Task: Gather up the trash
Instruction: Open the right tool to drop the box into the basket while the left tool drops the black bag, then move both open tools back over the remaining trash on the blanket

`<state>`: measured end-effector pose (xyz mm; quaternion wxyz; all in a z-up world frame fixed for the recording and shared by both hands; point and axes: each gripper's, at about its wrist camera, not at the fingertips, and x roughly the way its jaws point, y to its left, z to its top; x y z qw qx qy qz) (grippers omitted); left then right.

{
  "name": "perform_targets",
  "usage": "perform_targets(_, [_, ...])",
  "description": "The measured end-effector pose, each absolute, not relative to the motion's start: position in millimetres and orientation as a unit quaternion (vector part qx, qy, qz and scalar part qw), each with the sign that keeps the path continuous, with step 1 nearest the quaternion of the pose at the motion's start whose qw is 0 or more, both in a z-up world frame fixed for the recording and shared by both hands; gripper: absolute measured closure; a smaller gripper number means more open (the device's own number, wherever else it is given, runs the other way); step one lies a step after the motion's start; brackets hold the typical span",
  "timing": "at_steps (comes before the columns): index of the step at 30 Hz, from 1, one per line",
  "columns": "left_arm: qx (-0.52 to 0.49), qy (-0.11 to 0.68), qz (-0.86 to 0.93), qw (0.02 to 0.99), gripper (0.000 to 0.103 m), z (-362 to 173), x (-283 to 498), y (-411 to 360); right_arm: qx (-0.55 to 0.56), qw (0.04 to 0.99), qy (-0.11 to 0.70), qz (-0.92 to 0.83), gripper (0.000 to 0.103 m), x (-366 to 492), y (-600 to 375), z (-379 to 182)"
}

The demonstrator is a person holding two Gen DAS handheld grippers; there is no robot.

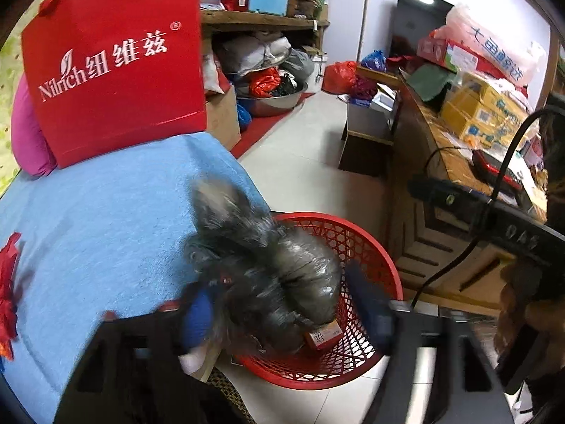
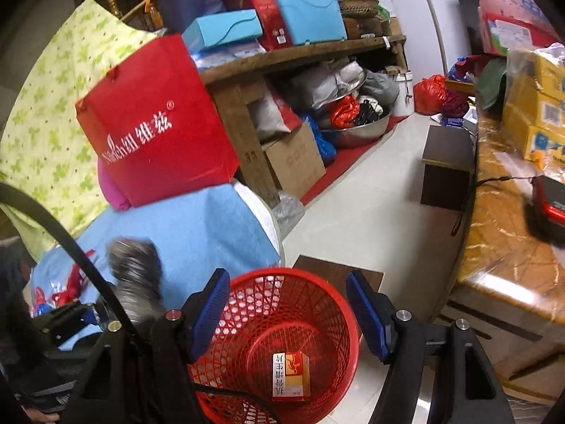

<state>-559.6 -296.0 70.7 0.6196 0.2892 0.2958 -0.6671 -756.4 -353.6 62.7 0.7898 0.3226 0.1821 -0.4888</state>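
My left gripper (image 1: 282, 304) above the basket (image 1: 370, 247), bag (image 1: 275, 265) between its fingers, box (image 2: 291, 374) in basket at six o'clock, gift bag (image 2: 155, 123) at ten.

left wrist view: looks forward and down from close above the red basket (image 1: 367, 247), a grey plastic bag (image 1: 282, 282) filling the near centre.
right wrist view: looks steeply down into the same basket (image 2: 282, 282), close.
shared: basket, blue cloth (image 1: 106, 229), red gift bag (image 2: 155, 123), shelf clutter.

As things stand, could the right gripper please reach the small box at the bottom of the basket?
Probably yes: the right gripper hangs open above the basket, and the box lies uncovered directly below.
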Motion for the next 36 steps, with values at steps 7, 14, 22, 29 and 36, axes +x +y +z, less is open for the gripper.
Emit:
perform_targets(7, [0.281,0.274,-0.658,0.642,0.020,90,-547,-283,0.314,0.795,0.171,-0.491,0.031,-754,-349,75])
perform_targets(14, [0.236,0.276,-0.623,0.693,0.017,112,-494,-249,0.304,0.803,0.163,-0.485,0.029,-741,-339,86])
perform_targets(22, [0.183,0.304,-0.584,0.730,0.016,115,-435,-209,0.284,0.814,0.170,-0.477,0.029,-725,-322,100])
perform_targets(29, [0.150,0.308,-0.541,0.768,0.016,120,-388,-174,0.275,0.821,0.182,-0.466,0.029,-708,-312,105])
perform_targets(36, [0.120,0.320,-0.471,0.813,0.016,117,-339,-126,0.262,0.838,0.183,-0.442,0.025,-685,-306,109])
